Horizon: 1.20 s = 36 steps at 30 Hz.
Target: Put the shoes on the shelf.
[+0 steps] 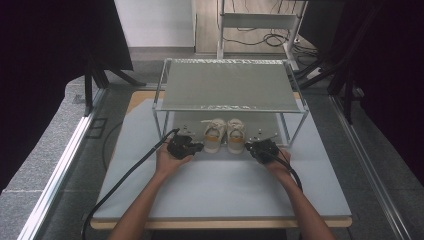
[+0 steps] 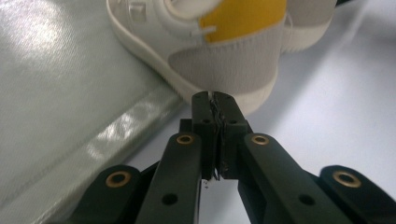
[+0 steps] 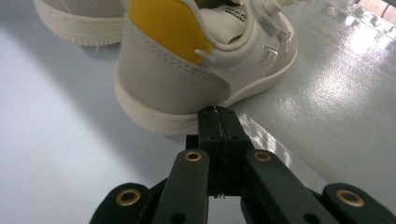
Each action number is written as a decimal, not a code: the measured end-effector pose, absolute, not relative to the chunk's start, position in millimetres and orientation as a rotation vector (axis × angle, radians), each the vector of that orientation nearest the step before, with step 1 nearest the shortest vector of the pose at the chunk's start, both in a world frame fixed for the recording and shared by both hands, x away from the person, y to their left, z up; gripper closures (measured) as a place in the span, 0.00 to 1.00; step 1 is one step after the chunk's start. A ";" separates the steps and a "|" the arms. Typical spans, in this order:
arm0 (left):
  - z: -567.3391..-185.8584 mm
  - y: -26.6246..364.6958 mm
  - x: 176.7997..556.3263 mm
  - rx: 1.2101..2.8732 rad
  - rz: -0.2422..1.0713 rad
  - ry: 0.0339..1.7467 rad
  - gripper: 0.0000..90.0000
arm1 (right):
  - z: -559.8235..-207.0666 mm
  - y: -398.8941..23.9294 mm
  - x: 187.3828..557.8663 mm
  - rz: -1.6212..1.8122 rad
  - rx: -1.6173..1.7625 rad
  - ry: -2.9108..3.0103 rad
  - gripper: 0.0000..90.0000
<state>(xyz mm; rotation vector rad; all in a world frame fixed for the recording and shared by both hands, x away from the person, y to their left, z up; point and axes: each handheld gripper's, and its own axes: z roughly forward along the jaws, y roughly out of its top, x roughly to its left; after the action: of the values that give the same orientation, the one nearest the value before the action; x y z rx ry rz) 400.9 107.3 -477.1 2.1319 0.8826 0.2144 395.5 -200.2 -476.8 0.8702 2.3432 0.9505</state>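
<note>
Two forearms come in from the desk's near edge, one claw in each hand. Left claw (image 1: 199, 147) sits low on the desk (image 1: 225, 192), jaws clenched flat together, nothing between them, tips just at the heel of the left shoe (image 1: 214, 135); whether they touch the sole, cannot tell. In the left gripper view the left claw (image 2: 213, 98) points at that shoe's (image 2: 219, 60) grey heel with the yellow patch above. Right claw (image 1: 250, 146) same story: jaws clamped shut on nothing, tips right by the heel of the right shoe (image 1: 236, 135). Right gripper view: right claw (image 3: 217, 112) at the heel rim of the right shoe (image 3: 187, 74). Both shoes stand side by side, toes pointing away, under the metal rack (image 1: 230, 90), heels sticking out over its front edge. Cables (image 1: 130, 172) trail back from the claws. Beyond the rack, floor and a white frame (image 1: 257, 22).
</note>
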 end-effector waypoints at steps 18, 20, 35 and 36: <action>-472.4 93.7 414.0 2.142 0.213 0.931 1.00 | -479.8 -180.3 405.0 0.954 0.897 2.317 1.00; -471.6 93.7 415.5 2.124 0.198 0.936 1.00 | -478.7 -180.0 406.2 0.961 0.906 2.306 1.00; -474.2 83.5 419.6 2.128 0.202 0.945 0.99 | -483.0 -180.5 415.7 0.907 0.980 2.258 1.00; -473.2 82.9 418.1 2.126 0.203 0.928 0.98 | -482.9 -181.2 414.9 0.920 0.986 2.261 1.00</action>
<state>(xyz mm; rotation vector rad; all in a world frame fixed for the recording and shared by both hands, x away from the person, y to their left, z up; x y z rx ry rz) 418.1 82.9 -473.2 2.1263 0.9284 0.2025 414.9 -181.2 -482.9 0.9861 2.2609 0.9200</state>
